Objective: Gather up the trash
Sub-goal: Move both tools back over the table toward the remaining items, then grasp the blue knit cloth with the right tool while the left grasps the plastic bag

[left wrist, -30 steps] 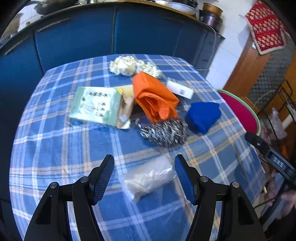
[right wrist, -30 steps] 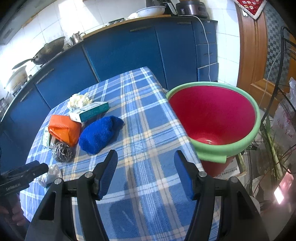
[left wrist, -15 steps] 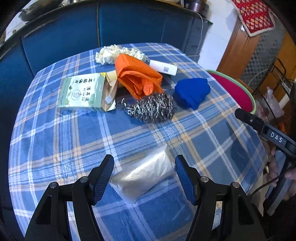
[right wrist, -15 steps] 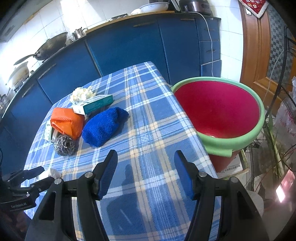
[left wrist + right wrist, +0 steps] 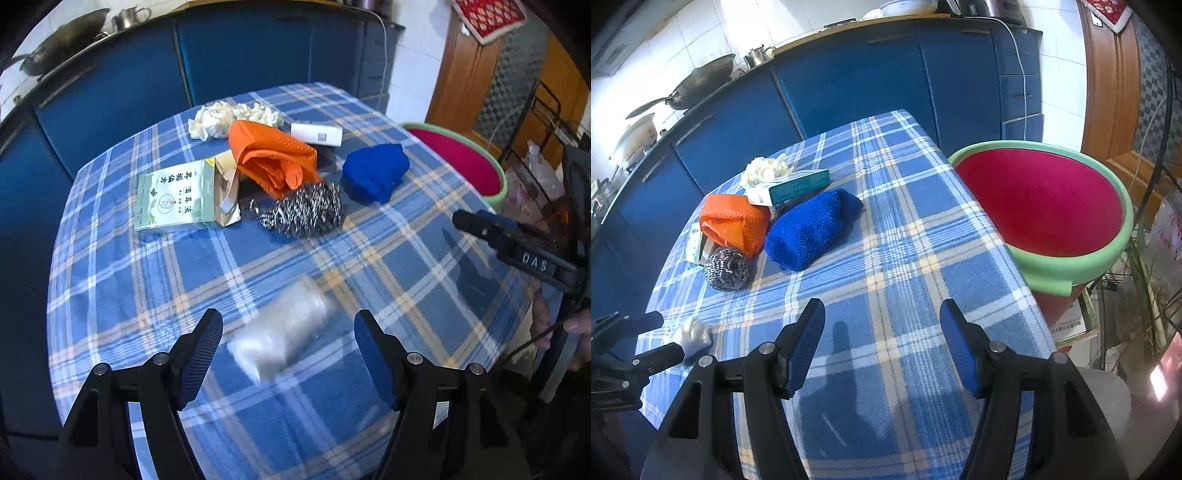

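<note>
A crumpled clear plastic bag (image 5: pixel 284 328) lies on the blue plaid table between the open fingers of my left gripper (image 5: pixel 288 350); it also shows in the right wrist view (image 5: pixel 692 336). A red basin with a green rim (image 5: pixel 1045 206) stands off the table's right edge, also in the left wrist view (image 5: pixel 458 158). My right gripper (image 5: pixel 882 347) is open and empty above the table's near right part. Further back lie a green paper box (image 5: pixel 177 195), an orange glove (image 5: pixel 273 158), a steel scourer (image 5: pixel 303 210), a blue cloth (image 5: pixel 376 170), a white box (image 5: pixel 316 133) and crumpled white paper (image 5: pixel 221 116).
Blue kitchen cabinets (image 5: pixel 849 85) stand behind the table, with a wok (image 5: pixel 701 83) on the counter. A wooden door (image 5: pixel 1115 85) and a wire rack (image 5: pixel 546 122) are at the right. The table edge (image 5: pixel 1015 258) drops off beside the basin.
My left gripper has pulled back and turned slightly, so the plastic bag sits further forward between its fingers. My right gripper has shifted a little toward the table. Both stayed open.
</note>
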